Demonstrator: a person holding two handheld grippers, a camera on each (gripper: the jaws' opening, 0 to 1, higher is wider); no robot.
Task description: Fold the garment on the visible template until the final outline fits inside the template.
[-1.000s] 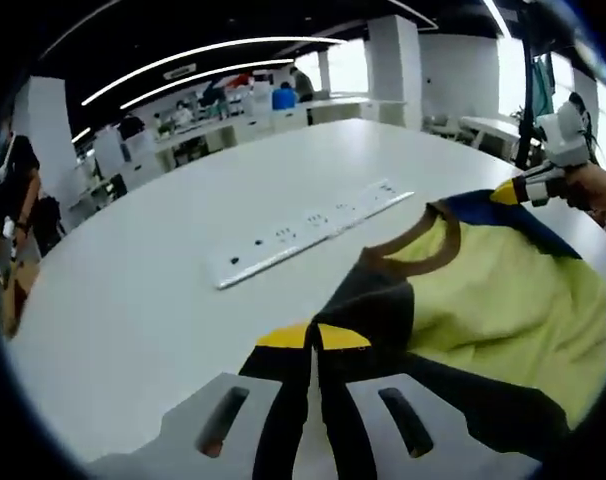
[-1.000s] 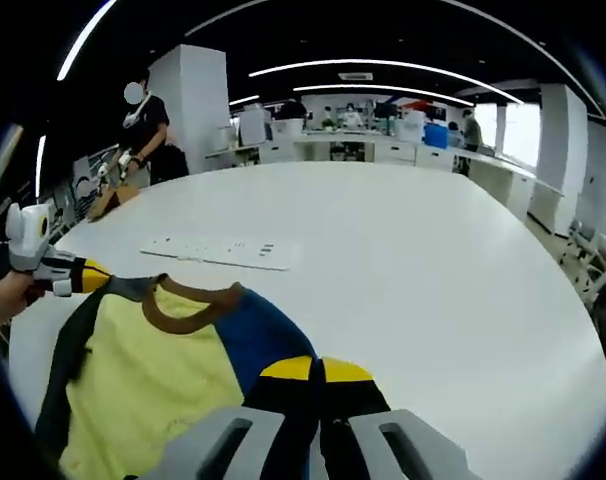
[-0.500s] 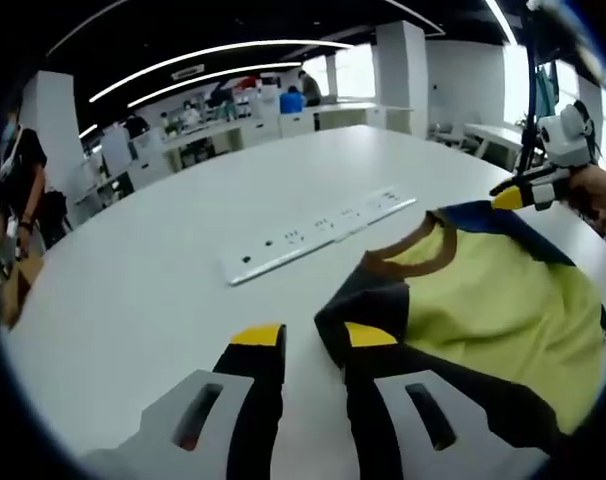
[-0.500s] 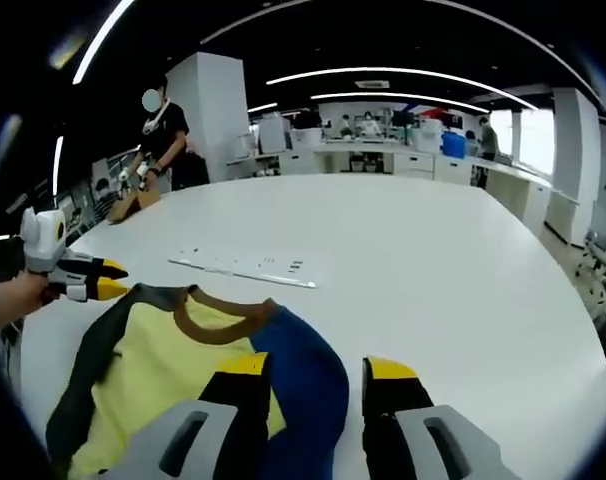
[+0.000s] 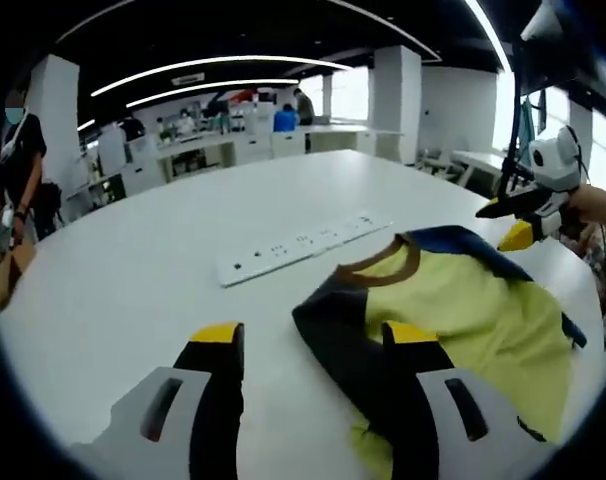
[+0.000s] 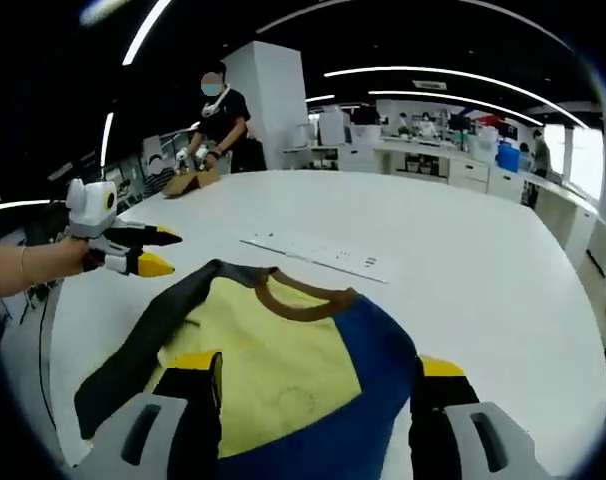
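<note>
1. Left gripper: in the left gripper view its fingers rise from the bottom edge, spread wide apart and holding nothing. The right-hand finger overlaps the garment's dark edge; contact cannot be judged.
2. Right gripper: in the right gripper view its fingers stand wide apart at the bottom edge, holding nothing, with the garment showing between them.
3. Garment: a shirt with a yellow body, brown collar, one dark sleeve and one blue sleeve, lying loosely spread on the desk. It occupies the lower right of the left gripper view and the lower centre of the right gripper view.
4. The right gripper also appears at the right edge of the left gripper view, held in a hand just beyond the blue sleeve, fingers parted.
5. The left gripper appears at the left of the right gripper view, fingers parted, near the dark sleeve.
6. A white strip with small markings lies on the desk beyond the collar.
7. A person stands at the desk's far edge, upper left of the right gripper view.
</note>
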